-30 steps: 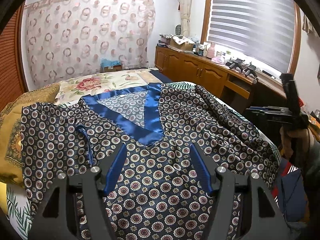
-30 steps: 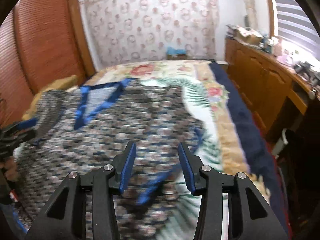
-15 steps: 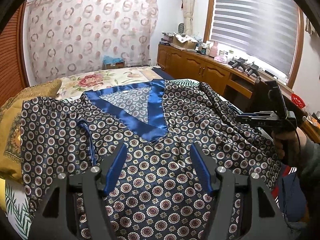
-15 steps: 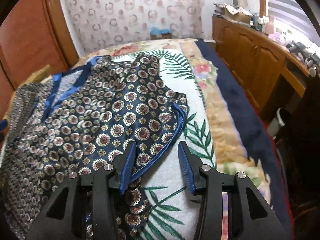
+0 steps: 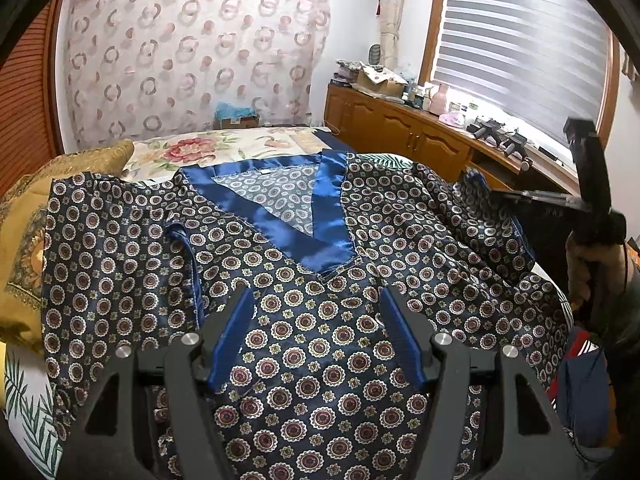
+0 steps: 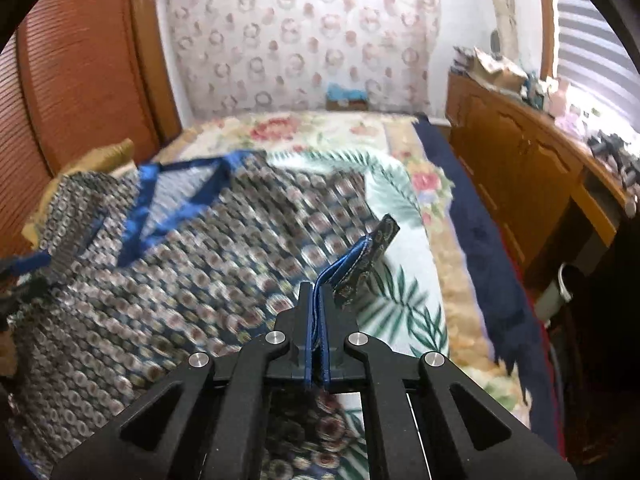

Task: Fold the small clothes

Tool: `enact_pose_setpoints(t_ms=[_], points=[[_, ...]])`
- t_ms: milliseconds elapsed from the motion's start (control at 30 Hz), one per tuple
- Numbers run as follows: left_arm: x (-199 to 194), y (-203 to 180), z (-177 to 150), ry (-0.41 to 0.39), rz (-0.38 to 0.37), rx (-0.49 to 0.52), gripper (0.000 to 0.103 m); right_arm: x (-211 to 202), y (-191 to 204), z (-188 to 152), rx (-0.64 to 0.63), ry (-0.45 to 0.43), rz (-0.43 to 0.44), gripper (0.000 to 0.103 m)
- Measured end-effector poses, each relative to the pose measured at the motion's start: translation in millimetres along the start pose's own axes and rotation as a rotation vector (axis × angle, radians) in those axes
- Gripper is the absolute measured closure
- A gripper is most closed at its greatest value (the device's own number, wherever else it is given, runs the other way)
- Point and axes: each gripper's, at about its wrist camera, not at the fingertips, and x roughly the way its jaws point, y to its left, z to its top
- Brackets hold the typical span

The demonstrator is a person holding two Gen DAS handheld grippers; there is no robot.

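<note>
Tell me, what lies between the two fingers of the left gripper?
Only the patterned shirt, flat on the bed. The left gripper stands open above it and holds nothing, as the left wrist view shows.

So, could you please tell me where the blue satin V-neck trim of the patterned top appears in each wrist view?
Left wrist view: the V-neck trim lies at centre, above the open left gripper.
Right wrist view: it lies at upper left, blurred.
Shared landmark: the blue box by the curtained wall.
</note>
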Motion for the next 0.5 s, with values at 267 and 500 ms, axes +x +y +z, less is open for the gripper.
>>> enact_pose_setpoints(t_ms=[267, 500], points=[[-0.3, 3.7, -0.9, -0.001, 0.007, -0.007, 0.038, 5.6, 31.8, 19.9, -0.054, -0.023, 0.095, 0.102], [-1.2, 8.9, -2.1, -0.004, 0.01, -0.02, 0.038, -1.2, 36.7, 21.1, -0.08, -0.057, 0.05, 0.072]])
